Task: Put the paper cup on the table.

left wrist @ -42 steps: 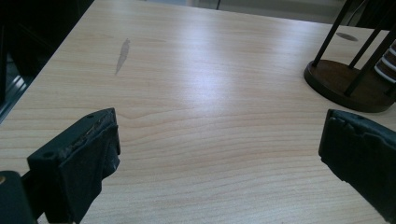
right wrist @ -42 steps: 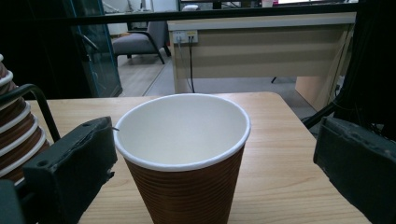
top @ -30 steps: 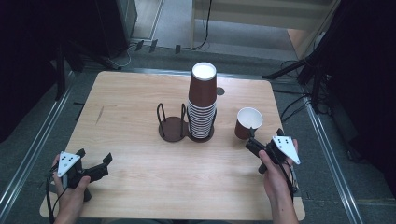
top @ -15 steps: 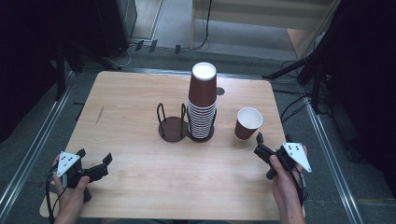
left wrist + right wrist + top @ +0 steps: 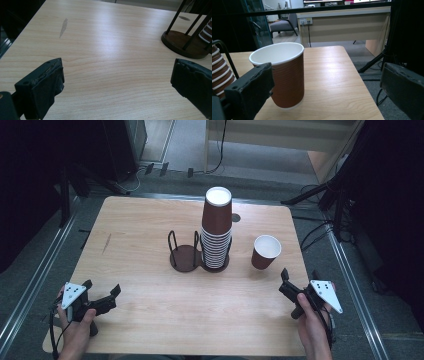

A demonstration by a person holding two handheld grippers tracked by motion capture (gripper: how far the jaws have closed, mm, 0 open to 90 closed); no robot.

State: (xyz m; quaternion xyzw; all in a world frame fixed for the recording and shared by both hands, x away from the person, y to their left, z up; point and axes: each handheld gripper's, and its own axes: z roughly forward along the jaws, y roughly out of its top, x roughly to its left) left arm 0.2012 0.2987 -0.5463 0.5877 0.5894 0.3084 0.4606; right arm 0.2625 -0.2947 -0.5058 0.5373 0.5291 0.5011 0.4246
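Wooden table (image 5: 150,320) carries one loose paper cup (image 5: 265,252), upright, just ahead of the right gripper (image 5: 299,286), jaws wide apart. Left gripper (image 5: 102,292) rests spread. Risk: an off-centre approach lets one jaw nudge and topple the cup.

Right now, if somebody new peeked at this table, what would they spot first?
Probably the tall stack of brown paper cups, standing upside down in a dark wire holder in the middle of the wooden table. Next, the single brown cup standing open side up, alone to the stack's right. The open right gripper sits just in front of that cup, not touching it.
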